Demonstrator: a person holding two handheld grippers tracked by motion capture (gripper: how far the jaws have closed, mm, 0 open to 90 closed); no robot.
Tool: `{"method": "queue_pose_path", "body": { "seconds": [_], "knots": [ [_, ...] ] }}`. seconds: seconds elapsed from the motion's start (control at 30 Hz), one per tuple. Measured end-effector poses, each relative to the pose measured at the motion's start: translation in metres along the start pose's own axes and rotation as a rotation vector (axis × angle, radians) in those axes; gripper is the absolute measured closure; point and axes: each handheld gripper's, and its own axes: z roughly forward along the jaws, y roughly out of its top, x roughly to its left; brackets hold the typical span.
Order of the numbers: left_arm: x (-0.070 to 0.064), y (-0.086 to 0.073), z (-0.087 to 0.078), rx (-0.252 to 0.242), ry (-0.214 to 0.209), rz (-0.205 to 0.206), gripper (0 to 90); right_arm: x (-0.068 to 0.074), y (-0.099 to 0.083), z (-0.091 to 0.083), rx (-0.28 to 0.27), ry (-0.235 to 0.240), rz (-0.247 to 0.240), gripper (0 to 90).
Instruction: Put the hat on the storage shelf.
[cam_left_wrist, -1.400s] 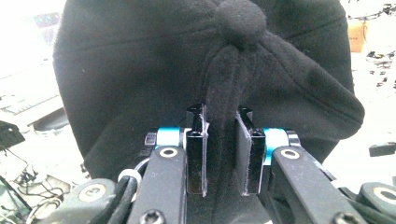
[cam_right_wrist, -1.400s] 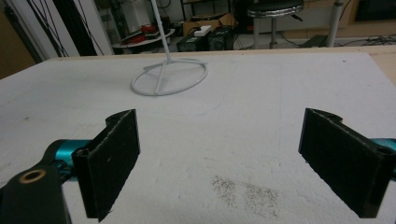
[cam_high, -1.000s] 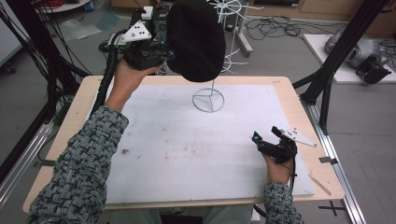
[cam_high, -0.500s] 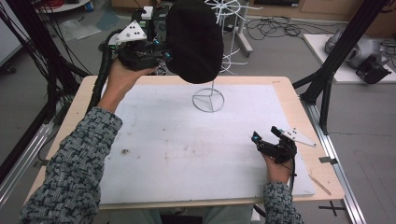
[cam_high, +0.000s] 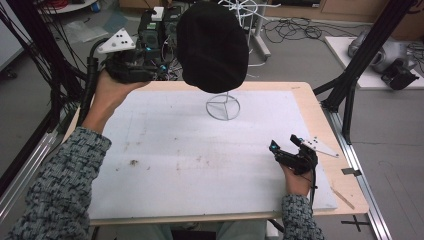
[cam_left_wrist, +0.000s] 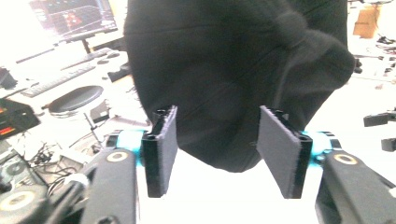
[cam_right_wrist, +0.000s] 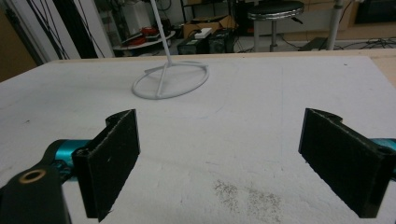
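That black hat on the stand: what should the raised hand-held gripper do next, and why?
Probably ease forward a little, then close. The left hand-held gripper is open, its pads either side of the black hat's lower edge, not yet pinching the cloth.

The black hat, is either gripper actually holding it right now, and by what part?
No. The left gripper is open beside the black hat, jaws apart. The right gripper is open over the table.
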Motion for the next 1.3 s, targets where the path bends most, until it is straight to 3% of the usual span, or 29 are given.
{"method": "queue_pose_path", "body": {
  "seconds": [0.2,0.23,0.3,0.57,0.67,0.7,0.73,0.83,0.87,0.97,1.3],
  "knots": [
    [-0.006,-0.013,-0.025,0.005,0.032,-0.005,39.3,0.002,0.001,0.0,-0.008,0.001,-0.006,11.6],
    [-0.008,-0.019,-0.034,0.0,0.039,-0.025,35.3,0.003,0.002,0.0,-0.013,0.002,-0.007,11.6],
    [-0.009,-0.022,-0.038,-0.003,0.044,-0.028,34.4,0.004,0.003,0.0,-0.017,0.003,-0.004,11.6],
    [-0.018,-0.053,-0.071,-0.013,0.131,-0.04,25.7,0.008,0.004,0.003,-0.016,0.001,-0.016,11.6],
    [-0.022,-0.068,-0.082,-0.024,0.151,-0.063,23.6,0.01,0.005,0.004,-0.014,-0.001,-0.022,11.6],
    [-0.025,-0.079,-0.09,-0.037,0.166,-0.082,22.1,0.012,0.005,0.005,-0.012,0.002,-0.036,11.6],
    [-0.025,-0.079,-0.09,-0.037,0.166,-0.082,21.8,0.013,0.005,0.006,-0.007,0.001,-0.034,11.6],
    [-0.031,-0.107,-0.103,-0.059,0.191,-0.129,21.0,0.015,0.006,0.009,-0.002,0.005,-0.056,11.6],
    [-0.031,-0.107,-0.103,-0.059,0.191,-0.129,21.0,0.015,0.006,0.009,-0.002,0.005,-0.056,11.6],
    [-0.036,-0.132,-0.113,-0.071,0.229,-0.153,21.0,0.018,0.007,0.012,0.002,0.008,-0.055,11.6],
    [-0.043,-0.171,-0.131,-0.077,0.282,-0.201,21.0,0.023,0.007,0.014,0.019,0.02,-0.068,11.6]
  ]
}}
